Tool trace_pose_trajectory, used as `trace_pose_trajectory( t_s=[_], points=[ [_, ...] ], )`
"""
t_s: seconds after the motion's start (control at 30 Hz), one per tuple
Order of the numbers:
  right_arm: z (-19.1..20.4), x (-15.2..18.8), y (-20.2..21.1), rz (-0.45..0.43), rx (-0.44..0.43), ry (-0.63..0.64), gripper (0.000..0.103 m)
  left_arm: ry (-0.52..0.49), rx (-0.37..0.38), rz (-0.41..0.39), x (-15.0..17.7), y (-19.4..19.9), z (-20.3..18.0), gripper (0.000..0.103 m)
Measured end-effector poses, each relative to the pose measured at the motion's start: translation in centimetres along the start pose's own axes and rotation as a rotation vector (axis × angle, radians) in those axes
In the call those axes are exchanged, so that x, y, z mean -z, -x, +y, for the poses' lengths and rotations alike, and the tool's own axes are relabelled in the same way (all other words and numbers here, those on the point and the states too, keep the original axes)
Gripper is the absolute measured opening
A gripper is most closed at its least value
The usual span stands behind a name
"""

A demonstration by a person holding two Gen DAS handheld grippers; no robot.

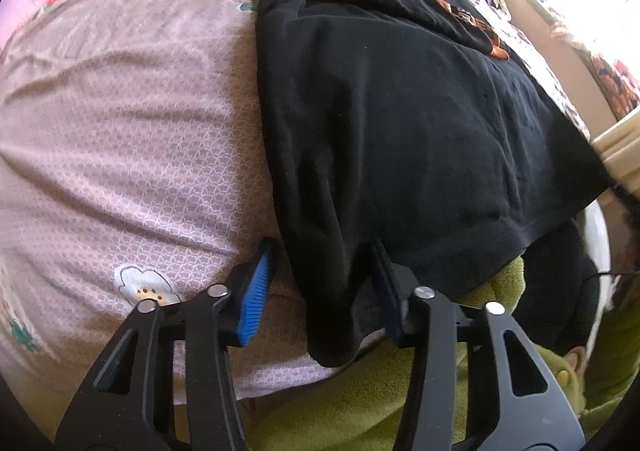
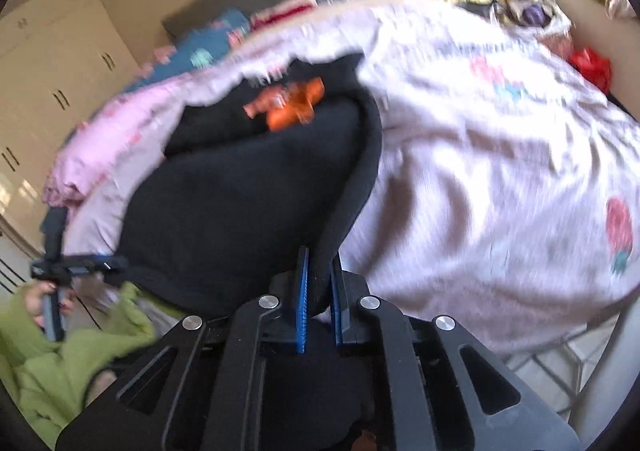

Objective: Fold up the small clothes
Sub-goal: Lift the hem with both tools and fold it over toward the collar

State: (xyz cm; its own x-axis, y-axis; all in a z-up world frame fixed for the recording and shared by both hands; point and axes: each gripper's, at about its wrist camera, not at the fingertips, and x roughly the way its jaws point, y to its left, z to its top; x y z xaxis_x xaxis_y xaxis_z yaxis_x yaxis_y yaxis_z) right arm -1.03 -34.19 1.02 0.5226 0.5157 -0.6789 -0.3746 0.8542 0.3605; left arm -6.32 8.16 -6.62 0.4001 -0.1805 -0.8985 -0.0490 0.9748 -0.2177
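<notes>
Meanwhile, a black garment with an orange print lies spread on a pink, strawberry-patterned bedspread, its lower hem draping over the bed's near edge toward the person in green sleeves.

The right gripper is clamped narrow on a fold of the garment's edge, the dark cloth pinched between its blue pads. The left gripper stands wide, its jaws straddling the hem's hanging corner: the cloth sits between the fingers, against the right-hand pad and apart from the left-hand one, not yet gripped.

The chief risk, by these views, is a lopsided lift. If the right gripper pulls before the left one closes, the garment is likely to skew across the bedspread and bunch along one side, spoiling the fold line. The left jaws could also close on only a thin lip of the drooping corner, which might slip free under tension. A deep bite could catch the bedspread together with the hem and drag the bedding. The right wrist view is blurred, so how much cloth that gripper truly has cannot be judged; a shallow pinch there may let go mid-fold.
</notes>
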Motion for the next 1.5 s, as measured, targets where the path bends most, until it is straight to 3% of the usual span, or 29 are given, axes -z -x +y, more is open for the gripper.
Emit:
trace_pose_trajectory(
  t_s=[0.03,0.07,0.2,0.57,0.7,1.5],
  points=[
    [0.1,-0.5,0.6,-0.025,-0.009,-0.002,0.008,-0.001,0.007,-0.005,0.0,0.1,-0.1,0.023],
    [0.2,-0.9,0.9,-0.043,-0.012,-0.005,0.008,0.002,0.023,-0.008,0.0,0.2,-0.1,0.010],
    [0.1,-1.9,1.6,-0.081,-0.006,-0.015,0.008,-0.004,0.051,-0.033,-0.4,1.1,-0.2,0.003],
    [0.4,-3.9,2.0,-0.155,0.001,-0.037,0.008,0.005,0.098,-0.296,-4.5,9.0,0.6,0.002],
    [0.6,-4.9,2.6,-0.197,0.001,-0.042,0.008,0.022,0.102,-0.350,-5.7,10.4,1.0,0.002],
    [1.6,-11.4,2.1,-0.335,0.055,-0.046,0.008,0.062,0.097,-0.497,-10.1,12.1,1.2,0.002]
  ],
)
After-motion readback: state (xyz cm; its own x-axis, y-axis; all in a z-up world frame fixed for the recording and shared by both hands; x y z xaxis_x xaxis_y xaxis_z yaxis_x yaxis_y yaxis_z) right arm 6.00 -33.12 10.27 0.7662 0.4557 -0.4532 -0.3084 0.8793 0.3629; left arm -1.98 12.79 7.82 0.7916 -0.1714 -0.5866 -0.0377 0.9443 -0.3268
